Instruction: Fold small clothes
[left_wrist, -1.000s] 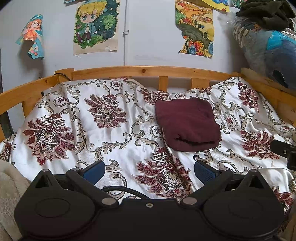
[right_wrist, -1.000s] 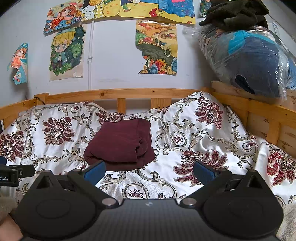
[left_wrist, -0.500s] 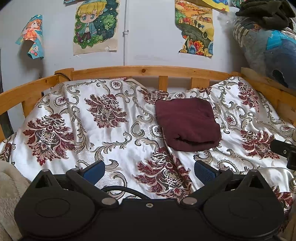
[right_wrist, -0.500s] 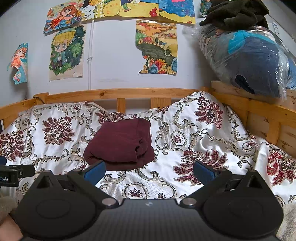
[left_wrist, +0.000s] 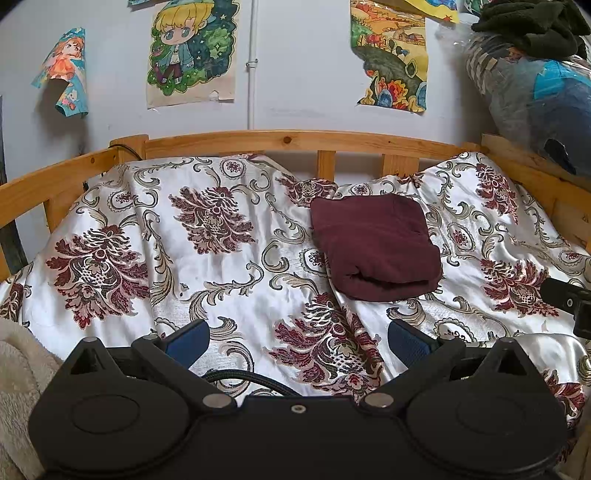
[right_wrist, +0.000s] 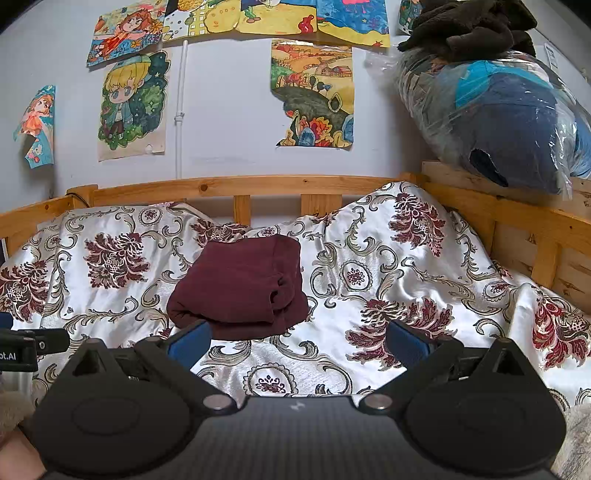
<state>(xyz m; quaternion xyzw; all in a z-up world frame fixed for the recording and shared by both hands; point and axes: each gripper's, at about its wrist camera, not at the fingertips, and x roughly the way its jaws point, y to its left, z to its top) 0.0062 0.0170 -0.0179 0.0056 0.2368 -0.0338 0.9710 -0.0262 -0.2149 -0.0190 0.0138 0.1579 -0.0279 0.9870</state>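
Note:
A dark maroon garment (left_wrist: 375, 245) lies folded into a compact rectangle on the floral satin bedspread (left_wrist: 221, 266). It also shows in the right wrist view (right_wrist: 240, 288), just ahead of the left fingertip. My left gripper (left_wrist: 297, 338) is open and empty, held low over the bedspread, short of the garment. My right gripper (right_wrist: 297, 338) is open and empty, also low and near the garment's front edge. Each gripper's tip shows at the edge of the other's view.
A wooden bed rail (left_wrist: 288, 142) runs around the back and sides. A plastic-wrapped bundle (right_wrist: 509, 122) with dark clothes (right_wrist: 469, 26) on top sits at the right on the rail. A beige fleece blanket (left_wrist: 18, 373) lies at the near left. Posters hang on the wall.

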